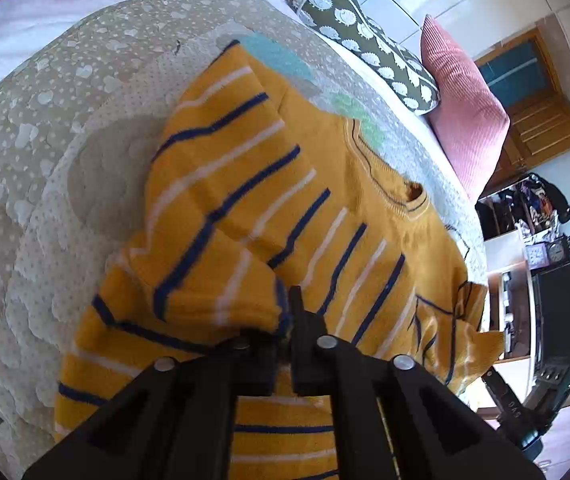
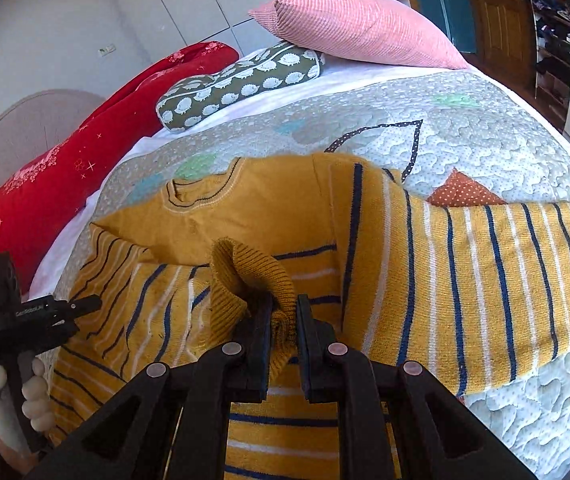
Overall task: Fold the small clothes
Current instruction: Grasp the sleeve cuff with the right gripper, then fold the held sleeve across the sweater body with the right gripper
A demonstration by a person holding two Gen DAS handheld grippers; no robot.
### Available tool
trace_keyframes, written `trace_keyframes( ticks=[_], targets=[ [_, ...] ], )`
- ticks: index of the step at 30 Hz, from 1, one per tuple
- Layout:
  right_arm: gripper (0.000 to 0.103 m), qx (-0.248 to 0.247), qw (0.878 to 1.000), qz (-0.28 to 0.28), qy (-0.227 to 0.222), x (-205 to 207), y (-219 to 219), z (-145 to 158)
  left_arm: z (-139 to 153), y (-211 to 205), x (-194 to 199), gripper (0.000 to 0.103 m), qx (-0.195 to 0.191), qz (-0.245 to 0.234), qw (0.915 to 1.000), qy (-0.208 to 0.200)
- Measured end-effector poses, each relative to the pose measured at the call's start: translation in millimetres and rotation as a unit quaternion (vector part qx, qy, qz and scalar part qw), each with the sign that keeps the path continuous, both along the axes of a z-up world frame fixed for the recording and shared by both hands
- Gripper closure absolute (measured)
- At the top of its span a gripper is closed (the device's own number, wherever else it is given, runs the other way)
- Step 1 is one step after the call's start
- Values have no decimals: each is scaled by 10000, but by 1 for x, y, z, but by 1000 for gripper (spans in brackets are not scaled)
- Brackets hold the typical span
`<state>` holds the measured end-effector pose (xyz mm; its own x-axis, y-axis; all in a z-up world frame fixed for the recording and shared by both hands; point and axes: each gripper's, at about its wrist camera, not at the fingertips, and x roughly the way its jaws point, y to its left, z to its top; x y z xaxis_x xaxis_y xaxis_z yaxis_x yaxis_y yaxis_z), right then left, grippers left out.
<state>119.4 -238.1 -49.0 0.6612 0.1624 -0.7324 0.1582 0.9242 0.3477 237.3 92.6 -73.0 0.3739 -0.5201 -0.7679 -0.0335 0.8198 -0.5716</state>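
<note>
A yellow sweater [image 1: 325,208] with blue and white stripes lies on the quilted bedspread [image 1: 37,184], its collar [image 2: 201,196] toward the pillows. One striped sleeve [image 1: 213,240] is folded across the body. My left gripper [image 1: 285,320] is shut on that sleeve's end. Fabric covers its left finger. In the right wrist view, a gloved hand [image 2: 33,396] holds the left gripper [image 2: 89,303] at the sweater's left edge. My right gripper [image 2: 283,320] is shut on a ribbed cuff [image 2: 245,272] that stands up between its pads. The other sleeve [image 2: 485,272] stretches right.
A pink pillow [image 2: 361,24], a green hedgehog-print cushion [image 2: 241,84] and a red pillow [image 2: 97,152] line the head of the bed. A wooden door [image 1: 541,120] and cluttered shelves [image 1: 533,216] stand beyond the bed's edge.
</note>
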Motion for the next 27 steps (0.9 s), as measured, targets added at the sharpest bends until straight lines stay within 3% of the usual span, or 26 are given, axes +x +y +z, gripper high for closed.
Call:
trace_keyframes(
  ticks=[6,10,13,17,18,21,23,26,27],
  targets=[
    [92,225,9993,21,-299,23,-8,19,44,35,-13,98,179,534,9940,-934],
    [96,43,9994,-226,-253,33,-15,12,20,38,-28,97,678,585,9934,-714],
    [97,-31,9986,-515,130,32,-29,-16,-6,32,-37,97,701,344,9961,-404],
    [97,385,9987,-317,-56,18,-36,-17,-5,25,-48,83,807,166,9945,-646],
    [92,511,9984,-235,-71,18,-34,-15,-4,24,-48,81,804,129,9944,-673],
    [57,744,9972,-91,-41,29,-23,-13,-5,25,-47,79,734,160,9951,-643],
    [54,613,9981,72,57,41,-8,-18,-4,28,-47,78,618,193,9960,-612],
    [46,233,9981,154,544,62,14,-39,-2,33,-47,76,472,240,9971,-553],
    [46,148,9987,126,463,63,17,-40,0,35,-49,75,411,235,9974,-549]
  ],
)
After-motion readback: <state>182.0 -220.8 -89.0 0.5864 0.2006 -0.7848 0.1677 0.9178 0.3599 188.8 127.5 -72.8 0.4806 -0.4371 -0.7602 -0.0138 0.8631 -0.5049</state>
